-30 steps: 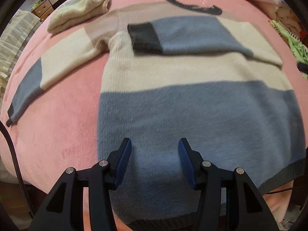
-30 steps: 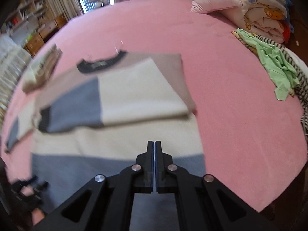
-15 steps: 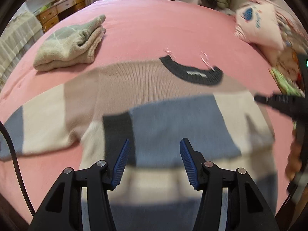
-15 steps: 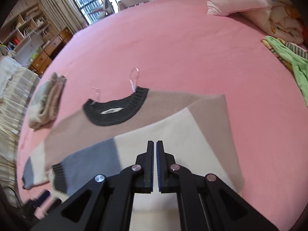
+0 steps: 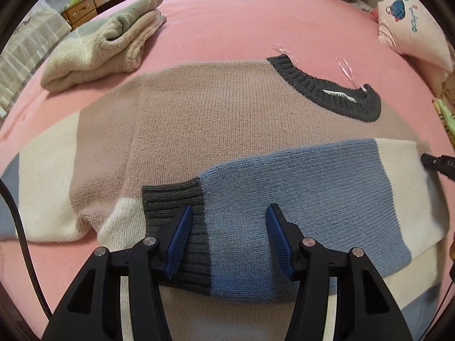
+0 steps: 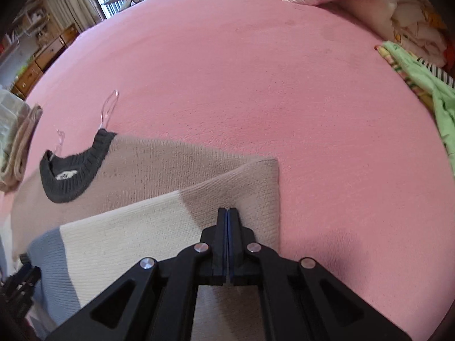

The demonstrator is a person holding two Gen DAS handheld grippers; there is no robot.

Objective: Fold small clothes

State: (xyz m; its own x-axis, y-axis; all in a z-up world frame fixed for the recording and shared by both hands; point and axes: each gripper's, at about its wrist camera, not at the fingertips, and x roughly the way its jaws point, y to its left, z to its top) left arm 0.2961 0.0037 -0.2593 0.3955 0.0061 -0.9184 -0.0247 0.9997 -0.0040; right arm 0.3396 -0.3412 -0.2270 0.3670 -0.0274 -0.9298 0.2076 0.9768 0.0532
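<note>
Left gripper [image 5: 227,237]: jaws parted, holding nothing, over the folded sleeve's dark grey ribbed cuff [image 5: 173,201].
Sweater: colour-block knit sweater [image 5: 216,130] lies flat on the pink bedspread [image 6: 256,71].
Right gripper [image 6: 227,213]: clenched empty, above the sweater's folded shoulder edge.

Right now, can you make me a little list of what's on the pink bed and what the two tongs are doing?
surface: pink bed cover
main garment: colour-block sweater, lying flat
sleeve: one sleeve folded across the body, dark cuff at its end
other sleeve: spread out to the side
collar: dark grey
left tongs: open, over the folded sleeve
right tongs: shut, nothing held, over the sweater's folded shoulder
already folded: pale knit beyond the sweater
nearby: pink pillow, green garment
</note>
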